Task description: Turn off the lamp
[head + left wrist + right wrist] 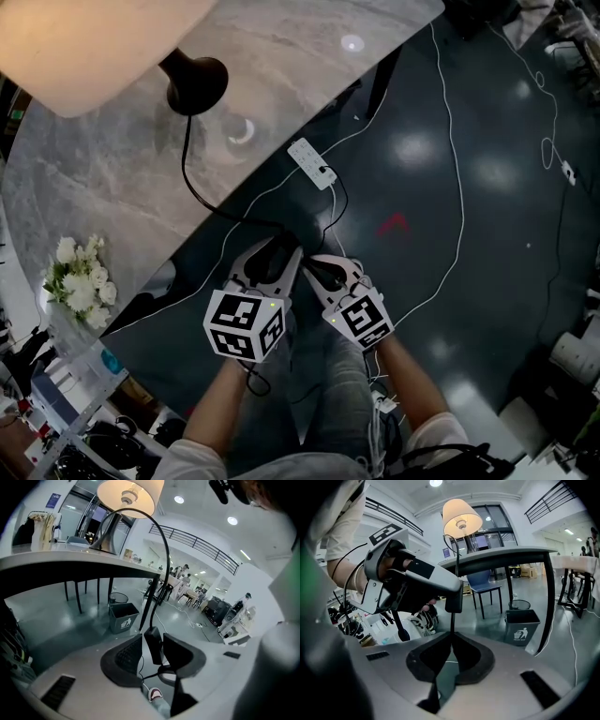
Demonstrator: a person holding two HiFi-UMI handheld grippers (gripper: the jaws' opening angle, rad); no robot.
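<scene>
The lamp has a glowing cream shade (pixel 94 42) and a black base (pixel 197 82) on the marble table (pixel 281 75). Its black cord (pixel 192 183) runs off the table edge down to both grippers. In the left gripper view the black inline switch (pixel 153 644) hangs between the jaws, which stand apart with a gap beside it. My left gripper (pixel 272 253) is open around the switch. My right gripper (pixel 323 267) sits close beside it, shut on the cord (pixel 451 623) just below the switch (pixel 454 603). The shade (pixel 461 515) still glows.
A white power strip (pixel 312 163) lies on the dark floor past the table edge, with white cables trailing across it. White flowers (pixel 82 281) stand at the table's left end. A grey bin (pixel 521 626) and a blue chair (pixel 485 585) stand under the table.
</scene>
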